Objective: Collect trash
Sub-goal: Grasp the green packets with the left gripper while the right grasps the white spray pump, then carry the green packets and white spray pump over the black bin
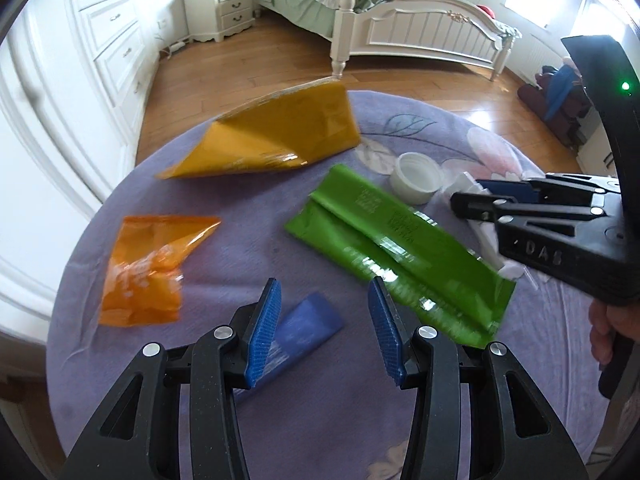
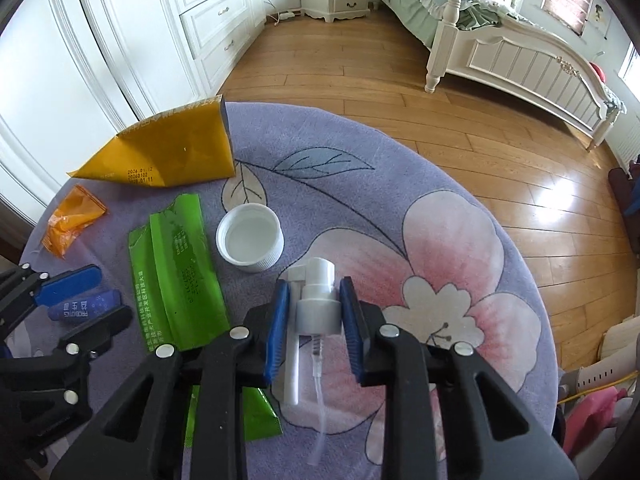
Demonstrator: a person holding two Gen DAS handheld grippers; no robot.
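Observation:
Trash lies on a round purple flowered cloth [image 1: 224,208] [image 2: 360,184]. My left gripper [image 1: 326,300] is open, its blue pads either side of a blue sachet [image 1: 308,326], which also shows in the right wrist view [image 2: 86,306]. My right gripper [image 2: 314,300] is open around a white pump dispenser head [image 2: 318,300], pads close beside it, with a white straw-like tube [image 2: 291,364] next to it. A green wrapper [image 1: 400,256] [image 2: 176,276], a yellow pouch [image 1: 276,136] [image 2: 172,148], an orange crumpled wrapper [image 1: 148,268] [image 2: 72,220] and a white cap [image 1: 416,178] [image 2: 250,238] lie around.
The cloth-covered round table stands over a wooden floor [image 2: 460,92]. A white bed [image 1: 424,28] and nightstand [image 1: 224,8] are beyond, white cabinets [image 2: 132,20] to the left. My right gripper body [image 1: 560,220] shows in the left wrist view.

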